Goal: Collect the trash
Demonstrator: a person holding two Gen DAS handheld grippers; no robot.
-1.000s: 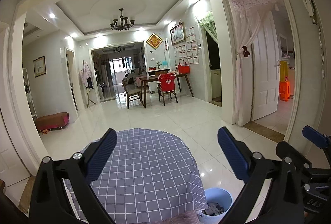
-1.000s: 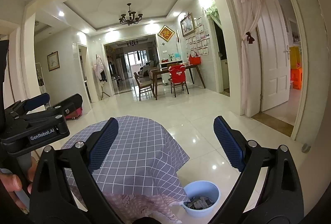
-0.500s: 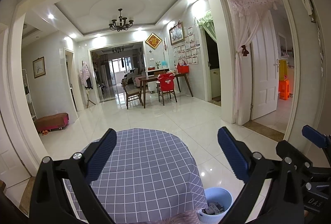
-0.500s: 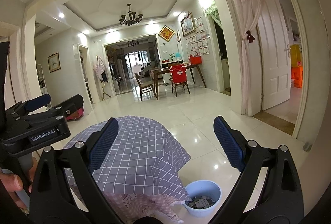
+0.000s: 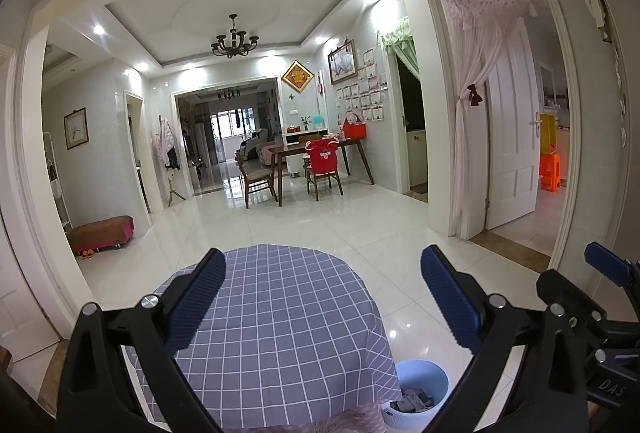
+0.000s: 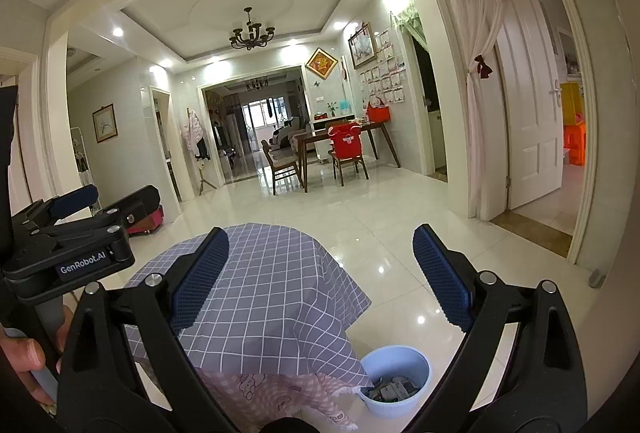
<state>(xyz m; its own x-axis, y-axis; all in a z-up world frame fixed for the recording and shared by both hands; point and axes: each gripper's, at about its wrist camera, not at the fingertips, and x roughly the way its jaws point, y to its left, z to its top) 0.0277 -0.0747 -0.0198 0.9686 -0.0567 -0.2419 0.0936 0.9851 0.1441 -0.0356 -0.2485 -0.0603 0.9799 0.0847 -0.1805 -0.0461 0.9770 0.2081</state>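
A small round table with a grey-purple checked cloth (image 5: 276,321) stands below both grippers; it also shows in the right wrist view (image 6: 260,289). No trash shows on its top. A light blue bin (image 5: 420,393) holding dark scraps sits on the floor at the table's right; it also shows in the right wrist view (image 6: 396,379). My left gripper (image 5: 320,301) is open and empty, held above the table. My right gripper (image 6: 320,273) is open and empty, above the table's right edge. The left gripper's body (image 6: 68,233) shows at the left of the right wrist view.
Glossy white tile floor (image 5: 340,225) stretches ahead. A dining table with chairs (image 5: 316,161) stands far back. A red bench (image 5: 102,233) sits at the left wall. A white door with a pink curtain (image 5: 508,137) is at the right.
Both views have shifted very slightly; the grippers stay open and empty over the table.
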